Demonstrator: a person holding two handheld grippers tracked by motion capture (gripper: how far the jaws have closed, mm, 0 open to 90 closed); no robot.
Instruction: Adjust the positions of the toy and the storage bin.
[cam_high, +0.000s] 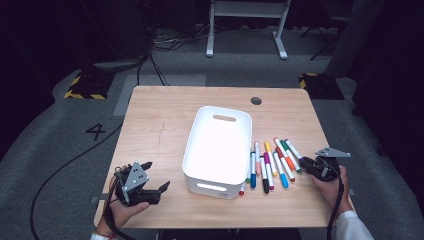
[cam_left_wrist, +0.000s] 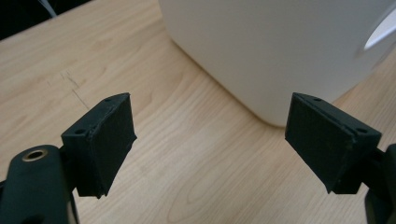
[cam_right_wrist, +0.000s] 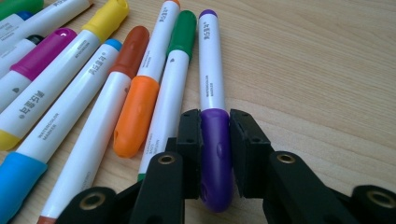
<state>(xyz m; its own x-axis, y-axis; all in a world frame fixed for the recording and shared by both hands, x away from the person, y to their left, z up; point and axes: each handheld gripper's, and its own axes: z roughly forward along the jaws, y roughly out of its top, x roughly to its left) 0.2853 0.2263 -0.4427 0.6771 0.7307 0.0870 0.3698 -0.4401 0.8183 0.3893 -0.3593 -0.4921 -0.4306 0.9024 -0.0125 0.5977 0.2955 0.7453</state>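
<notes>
On the purple marker (cam_right_wrist: 212, 88): "WATERCOLOR MARKER", claw-clamped.

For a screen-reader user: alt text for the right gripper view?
The right gripper is shut on the purple cap of a purple marker lying on a wooden table. More markers lie in a row beside it.

White bin (cam_left_wrist: 280, 46) cut off by frame top, right.

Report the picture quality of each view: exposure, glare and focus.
High view: white bin blown out, surroundings dark, table evenly lit. Left gripper view: open left gripper sharp, bin wall soft. Right gripper view: purple marker sharp between the right gripper, farther markers blurring.
</notes>
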